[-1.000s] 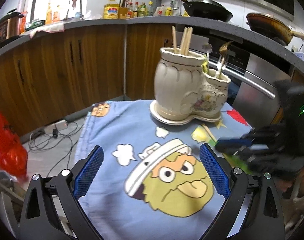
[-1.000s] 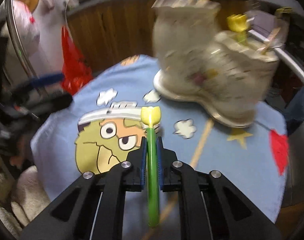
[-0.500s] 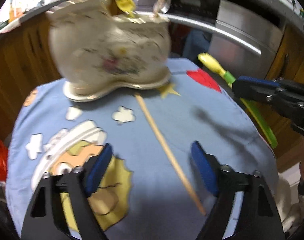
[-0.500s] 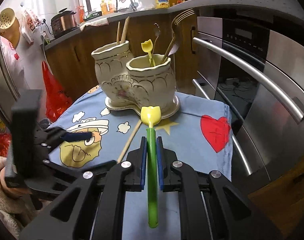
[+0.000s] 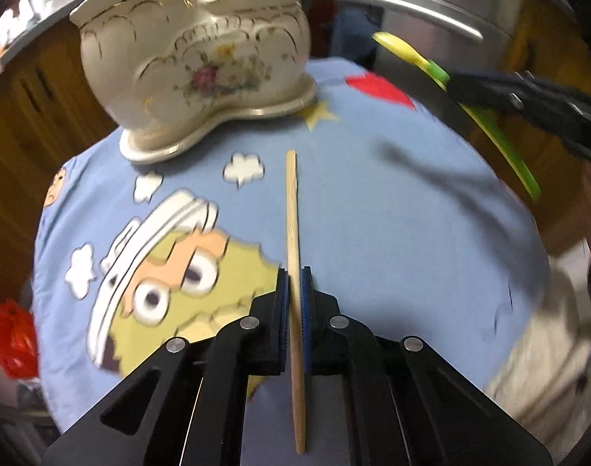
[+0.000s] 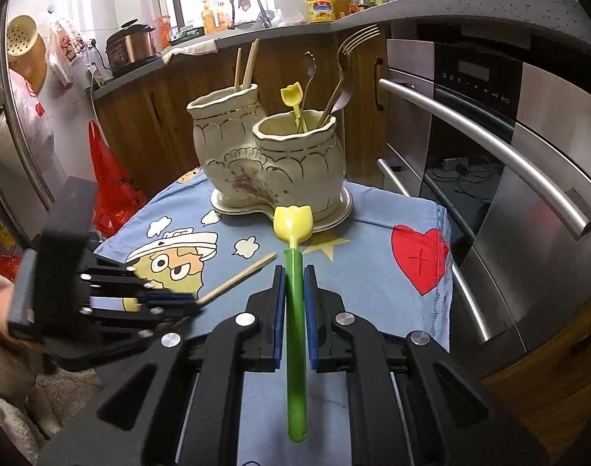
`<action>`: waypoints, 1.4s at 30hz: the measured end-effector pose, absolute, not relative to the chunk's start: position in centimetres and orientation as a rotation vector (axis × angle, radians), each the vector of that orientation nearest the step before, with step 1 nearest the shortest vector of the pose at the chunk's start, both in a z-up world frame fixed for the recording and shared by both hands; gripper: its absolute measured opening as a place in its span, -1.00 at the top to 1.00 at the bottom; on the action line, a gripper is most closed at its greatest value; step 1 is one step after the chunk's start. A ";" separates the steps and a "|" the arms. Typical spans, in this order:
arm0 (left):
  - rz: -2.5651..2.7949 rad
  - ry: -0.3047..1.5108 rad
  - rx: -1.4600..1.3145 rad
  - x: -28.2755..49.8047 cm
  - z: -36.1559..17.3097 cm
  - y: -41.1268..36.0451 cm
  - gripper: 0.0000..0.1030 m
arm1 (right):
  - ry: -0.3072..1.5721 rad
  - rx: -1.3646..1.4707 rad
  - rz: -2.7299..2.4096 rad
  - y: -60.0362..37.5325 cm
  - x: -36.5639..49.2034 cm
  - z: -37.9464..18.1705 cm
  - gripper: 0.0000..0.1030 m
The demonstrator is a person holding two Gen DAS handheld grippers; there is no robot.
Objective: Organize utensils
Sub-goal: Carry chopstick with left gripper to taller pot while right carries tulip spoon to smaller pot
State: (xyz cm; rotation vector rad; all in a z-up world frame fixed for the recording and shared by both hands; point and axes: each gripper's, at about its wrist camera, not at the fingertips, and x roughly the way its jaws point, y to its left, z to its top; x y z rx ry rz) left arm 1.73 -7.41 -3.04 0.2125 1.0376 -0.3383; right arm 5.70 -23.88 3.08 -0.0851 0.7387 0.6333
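A cream ceramic two-pot utensil holder (image 6: 272, 167) (image 5: 202, 62) stands at the far side of the blue cartoon cloth (image 6: 373, 248) (image 5: 392, 233). Its taller pot holds chopsticks (image 6: 245, 65); the lower pot holds a yellow tulip spoon (image 6: 293, 97) and a fork (image 6: 344, 73). My left gripper (image 5: 294, 291) is shut on a wooden chopstick (image 5: 293, 209) that lies along the cloth; it also shows in the right wrist view (image 6: 241, 277). My right gripper (image 6: 294, 291) is shut on a green-handled yellow tulip spoon (image 6: 294, 225), held above the cloth in front of the holder.
A steel oven front with bar handles (image 6: 489, 143) stands to the right of the table. A red plastic bag (image 6: 108, 186) hangs at the left. The counter (image 6: 256, 35) behind carries bottles and a cooker. The cloth's edge drops off at the right (image 6: 445, 272).
My left gripper swung from the cloth's left side over to the chopstick and closed on it. My right gripper kept hold of the tulip spoon and steadied facing the holder.
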 end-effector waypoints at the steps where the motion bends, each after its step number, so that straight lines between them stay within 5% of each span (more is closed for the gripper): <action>1: -0.335 1.039 0.222 1.5 -2.7 -7.2 0.85 | 0.741 -0.081 0.637 -23.7 5.8 3.0 0.82; 4: -0.311 1.020 0.214 2.0 -2.1 -7.1 0.55 | 0.745 -0.079 0.641 -23.1 6.0 2.9 0.82; 11: -0.316 1.038 0.228 4.2 -3.1 -8.6 0.55 | 0.736 -0.068 0.651 -23.0 6.0 3.1 0.82; 12: -0.319 1.021 0.235 4.3 -3.2 -8.7 0.61 | 0.733 -0.063 0.652 -23.1 6.1 3.2 0.82; 13: -0.327 1.013 0.235 4.4 -3.1 -8.7 0.87 | 0.725 -0.056 0.654 -23.2 6.1 3.4 0.82; 20: -0.363 0.940 0.204 3.0 -1.7 -6.6 0.88 | 0.645 0.005 0.678 -23.7 6.6 5.1 0.82; 35: -0.358 0.335 -0.080 4.0 13.2 1.7 0.88 | 0.407 0.206 0.705 -21.6 13.7 10.9 0.82; 42: -0.298 0.145 -0.233 9.3 14.9 3.3 0.88 | 0.325 0.303 0.684 -20.1 17.3 10.7 0.82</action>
